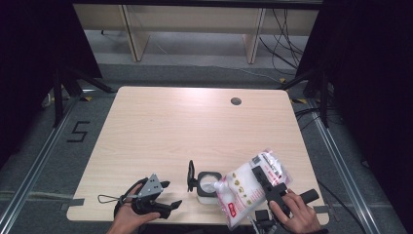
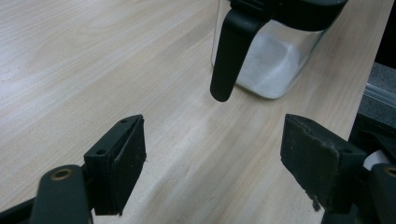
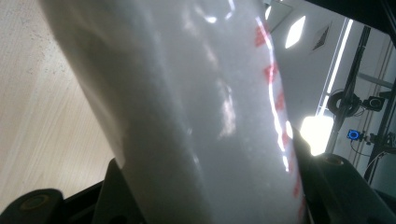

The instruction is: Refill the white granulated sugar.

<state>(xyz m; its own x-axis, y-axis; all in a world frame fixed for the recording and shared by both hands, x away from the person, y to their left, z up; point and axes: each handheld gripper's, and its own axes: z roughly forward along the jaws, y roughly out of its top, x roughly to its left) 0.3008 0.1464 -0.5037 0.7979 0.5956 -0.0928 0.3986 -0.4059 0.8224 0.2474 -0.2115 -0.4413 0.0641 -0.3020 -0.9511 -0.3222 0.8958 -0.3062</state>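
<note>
at the near edge of the table (image 1: 160,126), my right gripper (image 1: 267,184) holds a bag (image 1: 246,187) of white grains, jaws clamped on its sides about halfway between wide and narrow. in the right gripper view the bag (image 3: 196,107) sits between both jaws and rises past the top of the frame, red print down one edge. the bag is tilted, its lower corner over the open mouth of a jar (image 1: 208,184). the jar stands on the table between my two hands, near the front edge, black lid flipped up on its left side. in the left gripper view the jar (image 2: 271,56) is clear with white grains at the bottom, a black handle hanging down in front. my left gripper (image 1: 158,195) rests low beside the jar, jaws wide, nothing between them, apart from the jar.
</note>
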